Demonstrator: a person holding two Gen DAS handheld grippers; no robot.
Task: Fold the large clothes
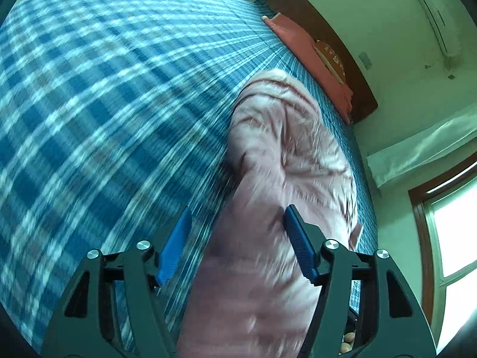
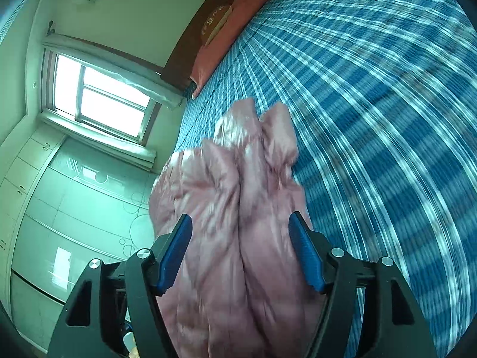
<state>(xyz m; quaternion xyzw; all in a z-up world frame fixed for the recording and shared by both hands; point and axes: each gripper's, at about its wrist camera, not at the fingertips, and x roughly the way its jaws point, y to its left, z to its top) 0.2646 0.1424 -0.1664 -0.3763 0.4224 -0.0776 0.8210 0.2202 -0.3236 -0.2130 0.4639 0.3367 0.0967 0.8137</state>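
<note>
Blue-and-white checked bedding (image 1: pixel 104 104) covers a wide bed, with a dark wooden headboard (image 1: pixel 334 44) and a salmon-pink pillow (image 1: pixel 322 68) at its far end; both views are streaked with motion blur. Pale walls carry an air conditioner (image 1: pixel 432 15), and a bright window (image 2: pixel 98 95) stands beside the bed.

A pink padded jacket (image 1: pixel 277 179) lies bunched lengthwise along the edge of the bed nearest the window, its quilted folds running away from both cameras.

On the left gripper (image 1: pixel 237 246) the jaws stand wide apart, the blue pads clear of the cloth; the jacket's near end shows in the gap between them, but nothing is gripped.

The right gripper (image 2: pixel 240 253) is likewise spread wide, the jacket's folds showing between its blue pads (image 2: pixel 304 253) without being pinched.
</note>
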